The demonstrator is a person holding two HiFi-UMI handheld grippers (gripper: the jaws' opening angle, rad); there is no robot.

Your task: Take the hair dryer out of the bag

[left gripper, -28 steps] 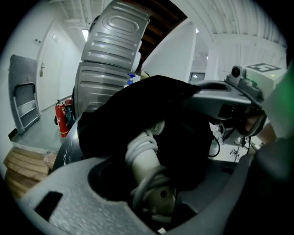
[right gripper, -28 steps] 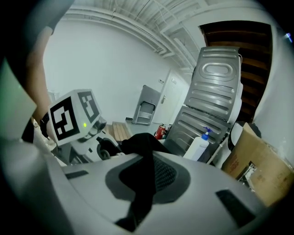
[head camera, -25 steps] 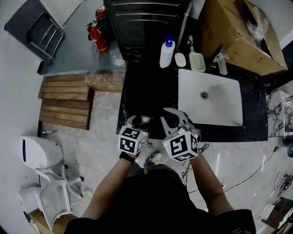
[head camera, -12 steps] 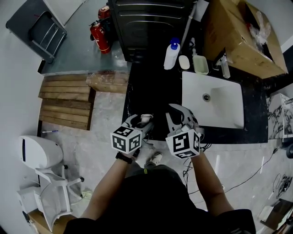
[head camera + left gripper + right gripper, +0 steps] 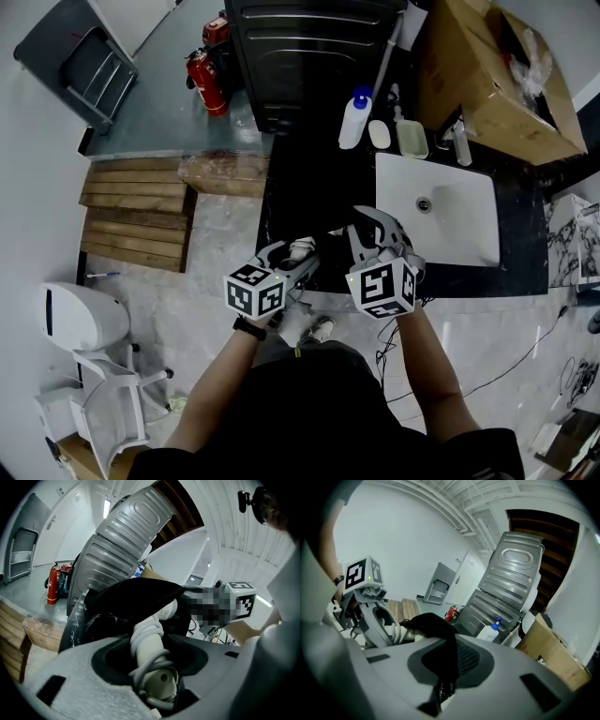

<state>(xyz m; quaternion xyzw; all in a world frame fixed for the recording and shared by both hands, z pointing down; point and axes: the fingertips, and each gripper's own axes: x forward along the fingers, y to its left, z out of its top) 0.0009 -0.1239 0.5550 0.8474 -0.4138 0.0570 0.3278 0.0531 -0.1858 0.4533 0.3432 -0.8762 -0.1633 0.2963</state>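
Observation:
The white hair dryer [image 5: 152, 651], its grey cord wound round the handle, sticks out of the black bag [image 5: 133, 597] with its body still inside. My left gripper [image 5: 154, 667] is shut on that handle. In the head view the left gripper [image 5: 298, 255] sits at the front edge of the black counter [image 5: 309, 187], with the dryer handle [image 5: 302, 248] showing white at its tip. My right gripper [image 5: 443, 667] is shut on a fold of the black bag [image 5: 433, 625]. It stands just right of the left one, the right gripper [image 5: 367, 225] over the counter. The bag barely shows against the dark counter.
A white sink [image 5: 441, 216] is set in the counter to the right. A soap bottle [image 5: 354, 120] and a soap dish stand behind it. A dark washing machine [image 5: 300, 56], a cardboard box [image 5: 487, 75], a fire extinguisher [image 5: 204, 80] and a wooden pallet [image 5: 131, 216] surround the counter.
The left gripper has rolled and drawn a little left and back toward me with the dryer handle. The right gripper has lifted slightly, still gripping the bag.

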